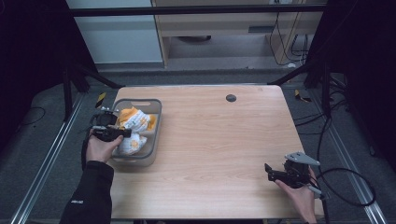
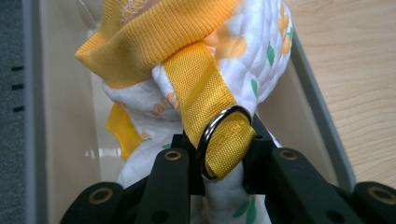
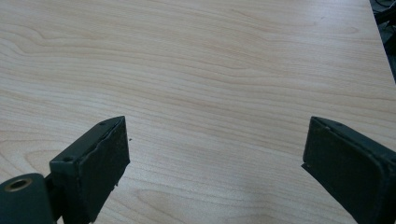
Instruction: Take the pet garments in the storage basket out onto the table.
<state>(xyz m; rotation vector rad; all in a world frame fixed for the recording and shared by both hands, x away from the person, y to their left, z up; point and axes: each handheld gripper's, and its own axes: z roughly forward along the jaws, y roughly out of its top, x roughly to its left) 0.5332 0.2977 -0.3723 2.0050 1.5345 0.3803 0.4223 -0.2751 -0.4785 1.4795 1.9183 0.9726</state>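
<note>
Light wood table [image 1: 210, 140], grey plastic bin [image 1: 152, 135] at its left edge w/ white quilted cloth item, orange trim [image 1: 133, 122], bunched inside. Your left gripper [image 2: 224, 156] has its fingers clenched on the orange webbing strap [image 2: 198, 88], right at the metal D-ring [image 2: 219, 135]. Right gripper [image 3: 215, 158] idle, fingers spread wide over bare table, near the front right corner. Lift straight up, slow; watch fabric snagging on the bin wall. Bring your right gripper over to steady the bin if it tips.
</note>
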